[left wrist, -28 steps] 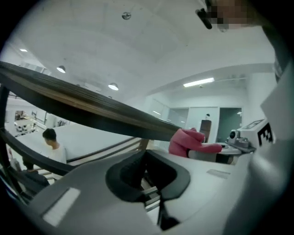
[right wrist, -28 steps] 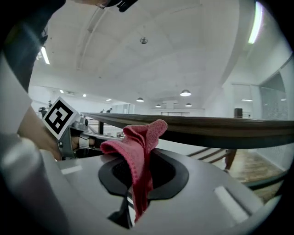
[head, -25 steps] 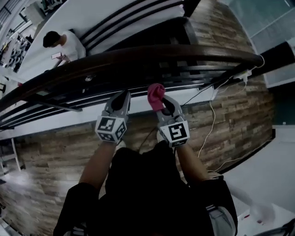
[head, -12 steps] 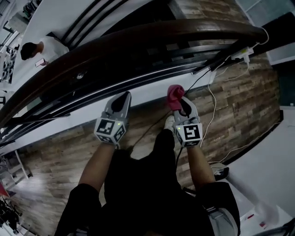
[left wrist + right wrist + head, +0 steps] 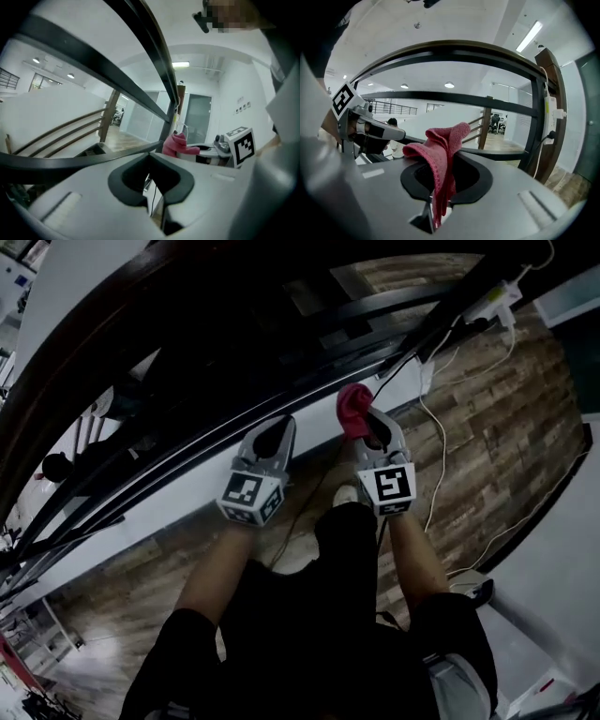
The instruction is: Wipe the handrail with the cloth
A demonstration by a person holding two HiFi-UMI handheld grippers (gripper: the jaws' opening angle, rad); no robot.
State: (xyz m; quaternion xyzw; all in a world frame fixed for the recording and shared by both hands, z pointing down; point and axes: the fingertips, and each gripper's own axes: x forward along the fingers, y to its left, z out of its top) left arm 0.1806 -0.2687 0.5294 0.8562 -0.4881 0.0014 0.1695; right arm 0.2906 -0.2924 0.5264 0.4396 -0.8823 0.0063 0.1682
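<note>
Closer together than half a second ago: left tongs (image 5: 278, 430) now just beside right tongs (image 5: 372, 420), with the handrail (image 5: 187, 334) swung round to fill the upper left of the head view. Cloth (image 5: 352, 412) carried along, bunched as before.

Left tongs (image 5: 150, 157) clenched tip to tip on nothing, plain in the left gripper view, with a dark slanting bar (image 5: 93, 70) crossing above them. Right tongs (image 5: 449, 157) grasping the red cloth (image 5: 440, 150): pinched low between the pads, the loose upper part folded over and standing up past the tips. Same cloth (image 5: 177, 144) also showing in the left gripper view, poking out ahead of the right tongs' marker cube (image 5: 241, 145).

Cloth held below the handrail and apart from it. In the right gripper view, handrail (image 5: 464, 47) arching dark brown overhead, a flat dark bar (image 5: 454, 98) under it, a wooden post (image 5: 555, 103) at the right end. In the head view, cloth close to the lower bars (image 5: 436, 322) of the railing; touching them or not, impossible to tell. Wooden floor (image 5: 506, 418) far beneath on the right. Both forearms reaching forward from a dark top (image 5: 309, 634).
</note>
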